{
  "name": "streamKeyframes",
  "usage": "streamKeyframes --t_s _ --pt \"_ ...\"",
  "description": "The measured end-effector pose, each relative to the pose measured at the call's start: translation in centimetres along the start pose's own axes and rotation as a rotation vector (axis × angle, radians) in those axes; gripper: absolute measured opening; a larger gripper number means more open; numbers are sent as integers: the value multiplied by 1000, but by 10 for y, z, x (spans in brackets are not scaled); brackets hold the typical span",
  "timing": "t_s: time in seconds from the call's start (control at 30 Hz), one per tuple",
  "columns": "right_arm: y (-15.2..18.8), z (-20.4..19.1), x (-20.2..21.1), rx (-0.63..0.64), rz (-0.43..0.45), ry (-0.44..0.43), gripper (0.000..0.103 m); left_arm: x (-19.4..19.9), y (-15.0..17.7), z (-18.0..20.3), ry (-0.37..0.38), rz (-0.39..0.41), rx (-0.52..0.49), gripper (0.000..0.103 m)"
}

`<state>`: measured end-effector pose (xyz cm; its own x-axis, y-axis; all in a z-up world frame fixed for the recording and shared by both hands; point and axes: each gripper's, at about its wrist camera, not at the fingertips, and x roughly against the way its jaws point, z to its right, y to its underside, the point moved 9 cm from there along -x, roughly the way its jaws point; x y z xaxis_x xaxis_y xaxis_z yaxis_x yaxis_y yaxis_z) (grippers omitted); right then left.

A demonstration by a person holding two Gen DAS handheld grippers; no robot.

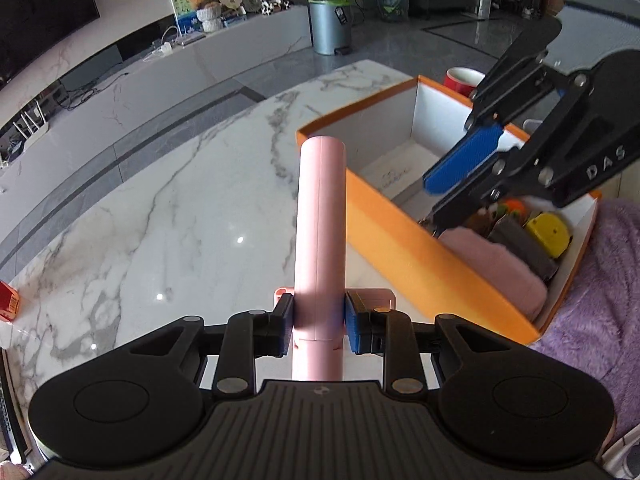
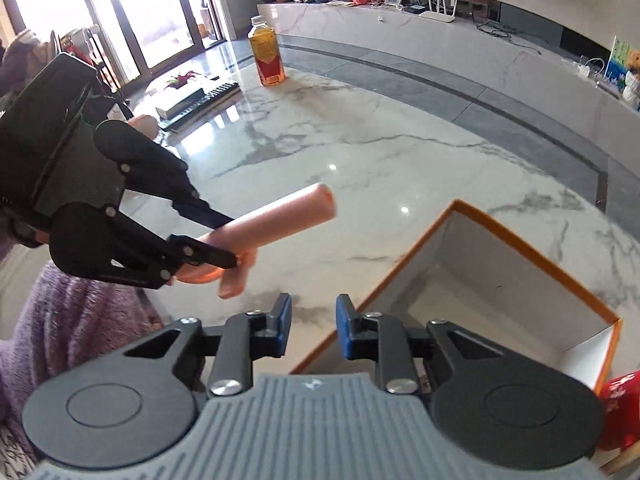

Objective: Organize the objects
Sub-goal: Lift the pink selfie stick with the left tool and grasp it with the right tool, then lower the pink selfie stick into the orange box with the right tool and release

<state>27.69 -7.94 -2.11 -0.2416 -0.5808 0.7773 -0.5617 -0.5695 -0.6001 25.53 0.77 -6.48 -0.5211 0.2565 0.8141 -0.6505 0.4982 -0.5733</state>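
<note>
Pink tube: a long pink cylinder (image 1: 320,236) with a small hinged foot at its base, held up off the desk, running from bottom centre toward mid-frame in the left wrist view; in the right wrist view it slants from lower left up to centre.
Left gripper (image 1: 316,326): jaws narrowed onto the pink tube near its lower end, blue pads pressing it on both sides.
Right gripper (image 2: 313,326): jaws nearly closed with a small gap, nothing between the pads; in the left wrist view it hangs at the right of the frame above the orange box.
Orange box (image 1: 384,216): open, white inside, on the desk just right of the pink tube; its far half bare, its near end filled.
Box contents: a folded pink cloth (image 1: 496,268), a dark block (image 1: 520,248), a yellow round item (image 1: 548,232) and an orange-and-brown thing I cannot identify, packed together at the near end.
Red mug (image 1: 460,80): just beyond the box's far corner, partly hidden.
Desk (image 1: 160,208): white marble with grey veins, glossy.
Bottle (image 2: 269,56): amber liquid, red label, upright at the far edge of the desk, top centre of the right wrist view.
Red carton (image 1: 8,300): at the left edge of the left wrist view.
Sleeve (image 1: 600,292): fuzzy purple, right edge.
</note>
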Motion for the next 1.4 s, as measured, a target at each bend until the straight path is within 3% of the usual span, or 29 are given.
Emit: streamKeyframes --t_s 0.17,0.33,0.43,0.63,0.77,0.97,1.13,1.3,1.4 --pt "-6 -11 25 -92 49 -63 25 25 -32 18 -10 109 15 31" --pt "-1 -2 51 -162 110 -57 25 33 -61 37 20 200 38 31" --pt "8 8 63 -197 140 -50 17 31 -76 50 60 238 54 31" --pt "29 41 79 -241 158 10 15 2 -96 72 124 242 50 31" --pt "39 64 82 -221 121 100 7 -27 -108 81 165 200 59 31" --pt "36 94 71 -85 27 263 6 -65 -121 82 195 174 109 32" --pt "35 105 57 70 -27 345 6 -84 -113 78 193 89 141 36" --pt "37 104 27 235 -106 380 5 -90 -98 61 176 54 145 38" --pt "41 99 11 400 -154 427 5 -84 -88 50 167 57 152 38"
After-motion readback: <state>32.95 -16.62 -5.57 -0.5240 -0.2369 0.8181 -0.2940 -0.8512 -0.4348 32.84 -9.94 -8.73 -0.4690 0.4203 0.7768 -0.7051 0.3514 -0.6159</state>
